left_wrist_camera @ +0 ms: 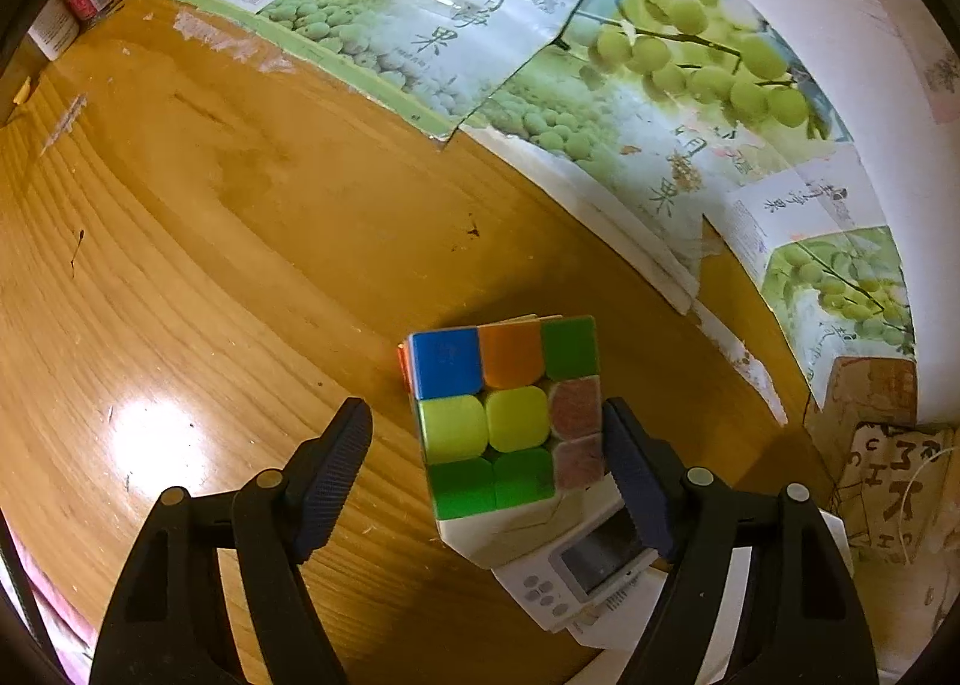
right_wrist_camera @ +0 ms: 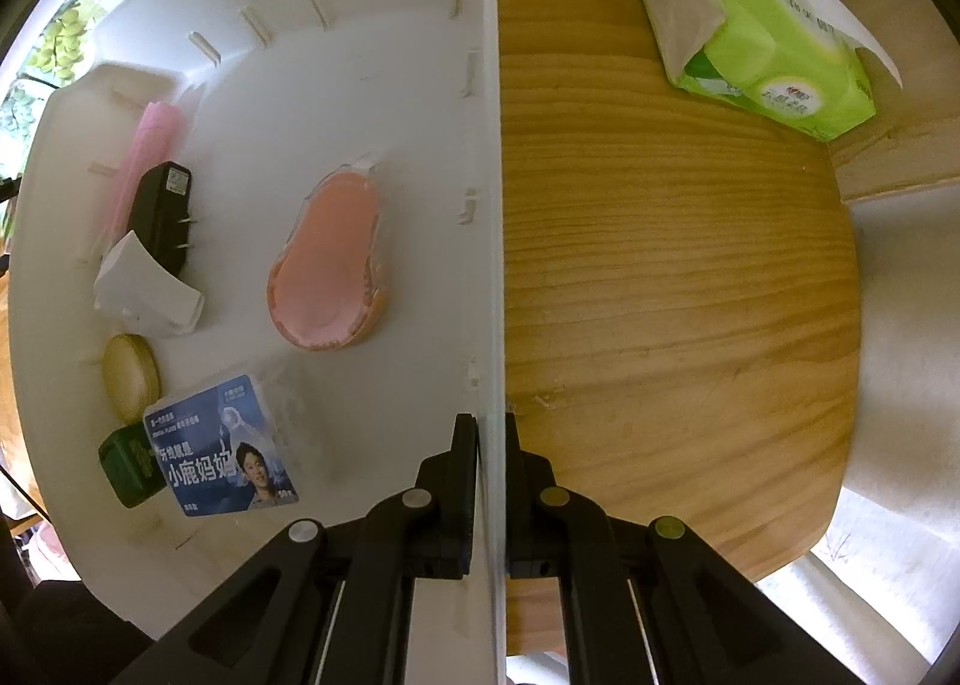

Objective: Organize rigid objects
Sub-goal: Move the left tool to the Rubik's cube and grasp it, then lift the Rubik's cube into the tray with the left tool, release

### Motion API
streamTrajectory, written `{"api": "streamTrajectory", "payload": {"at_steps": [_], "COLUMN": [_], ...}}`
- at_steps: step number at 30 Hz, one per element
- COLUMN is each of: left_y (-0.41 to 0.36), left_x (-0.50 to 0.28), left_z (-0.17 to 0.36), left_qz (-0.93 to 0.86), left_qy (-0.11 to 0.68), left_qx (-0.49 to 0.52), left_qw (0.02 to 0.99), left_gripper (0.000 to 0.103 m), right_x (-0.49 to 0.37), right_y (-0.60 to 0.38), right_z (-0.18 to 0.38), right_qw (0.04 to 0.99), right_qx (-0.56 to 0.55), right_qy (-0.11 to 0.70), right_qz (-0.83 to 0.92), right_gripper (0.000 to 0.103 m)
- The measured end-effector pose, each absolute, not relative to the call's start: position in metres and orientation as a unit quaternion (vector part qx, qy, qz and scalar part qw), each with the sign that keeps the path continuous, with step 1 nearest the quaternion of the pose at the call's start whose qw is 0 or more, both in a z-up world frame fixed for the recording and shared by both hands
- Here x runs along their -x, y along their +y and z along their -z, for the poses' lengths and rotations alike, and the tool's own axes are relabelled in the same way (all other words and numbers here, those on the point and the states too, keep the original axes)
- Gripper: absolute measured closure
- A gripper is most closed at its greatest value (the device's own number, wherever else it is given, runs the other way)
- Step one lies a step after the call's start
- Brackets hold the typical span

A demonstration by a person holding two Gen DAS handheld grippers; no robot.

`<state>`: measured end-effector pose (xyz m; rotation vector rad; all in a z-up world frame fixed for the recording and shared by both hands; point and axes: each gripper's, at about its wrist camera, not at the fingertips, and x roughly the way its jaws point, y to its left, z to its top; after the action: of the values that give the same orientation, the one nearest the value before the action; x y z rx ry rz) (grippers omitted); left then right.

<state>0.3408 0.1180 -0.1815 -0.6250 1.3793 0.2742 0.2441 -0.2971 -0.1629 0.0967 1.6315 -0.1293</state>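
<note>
In the left wrist view a scrambled puzzle cube (left_wrist_camera: 510, 415) stands on a white box (left_wrist_camera: 510, 535) on the wooden table. My left gripper (left_wrist_camera: 489, 472) is open around the cube; the right finger touches or nearly touches it, the left finger stands apart. In the right wrist view my right gripper (right_wrist_camera: 492, 481) is shut on the rim of a white plastic bin (right_wrist_camera: 489, 205). The bin holds a pink oval case (right_wrist_camera: 327, 271), a black charger (right_wrist_camera: 162, 214), a white folded piece (right_wrist_camera: 147, 289), a round tan tin (right_wrist_camera: 129, 379), a blue floss packet (right_wrist_camera: 219, 445) and a green box (right_wrist_camera: 129, 466).
A white device with a screen (left_wrist_camera: 591, 565) lies beside the cube's box. Grape-printed cardboard (left_wrist_camera: 540, 55) lines the table's far edge. A patterned bag (left_wrist_camera: 888, 481) stands at the right. A green tissue pack (right_wrist_camera: 762, 31) lies on the table beyond the bin.
</note>
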Motion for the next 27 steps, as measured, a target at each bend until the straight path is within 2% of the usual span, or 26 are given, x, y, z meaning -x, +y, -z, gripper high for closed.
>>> {"api": "streamTrajectory", "payload": {"at_steps": [5, 27], "left_y": [0.116, 0.142], "left_x": [-0.342, -0.293], "left_z": [0.183, 0.17], "left_qz": [-0.108, -0.129], "left_qy": [0.619, 0.618], "left_qx": [0.294, 0.307], "left_qw": [0.72, 0.713], "left_gripper": [0.037, 0.039], "right_x": [-0.246, -0.217], "right_y": [-0.299, -0.294], "right_z": [0.162, 0.152], "right_qw": [0.683, 0.701], "right_qx": [-0.044, -0.036], "right_qy": [0.727, 0.711], "right_qz": [0.057, 0.047], "right_gripper": [0.097, 0.097]}}
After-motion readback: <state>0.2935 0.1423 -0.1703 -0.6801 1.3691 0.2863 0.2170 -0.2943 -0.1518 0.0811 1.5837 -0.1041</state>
